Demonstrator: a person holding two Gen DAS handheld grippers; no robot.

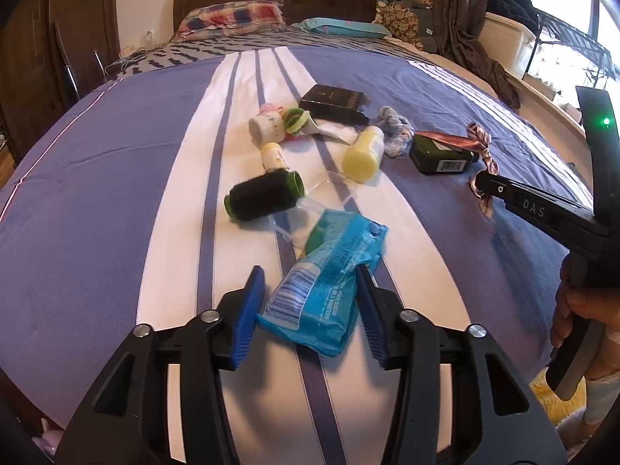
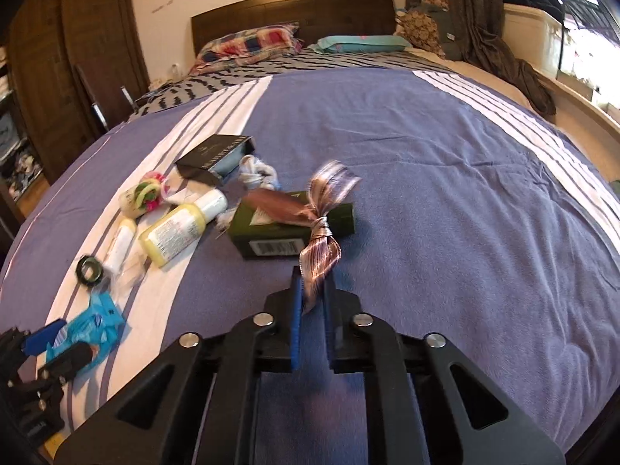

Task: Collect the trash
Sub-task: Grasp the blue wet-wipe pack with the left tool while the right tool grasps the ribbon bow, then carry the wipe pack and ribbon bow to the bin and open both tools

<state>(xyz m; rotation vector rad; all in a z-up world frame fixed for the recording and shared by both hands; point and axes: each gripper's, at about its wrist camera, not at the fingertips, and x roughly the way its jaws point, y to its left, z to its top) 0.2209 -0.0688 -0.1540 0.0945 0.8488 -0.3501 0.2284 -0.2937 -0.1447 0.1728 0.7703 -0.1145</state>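
Blue crinkled plastic, a soft wrapper pack, sits between the pads of the left tool; the right-hand pad touches its edge, the other looks a hair clear of it, so whether the pack is truly pinched I cannot tell. The right tool is pressed together on the tail of a striped satin ribbon, whose bow lies against the dark green box.

Taking the green box as the marker: the ribbon lies across it and trails off on the side nearer the right tool; the yellow bottle lies just beside it toward the white stripes of the bed cover; the black roller with green ends lies further along that same way, and the blue pack is nearer the cameras than all of these. The black carton sits beyond the box, toward the headboard.

The step in hand looks like the first pick-up, both hands taking one piece each. Next, I judge, the left grip needs firming before lifting, and the ribbon should be drawn up gently, as it may drag the box. No bin is in view.
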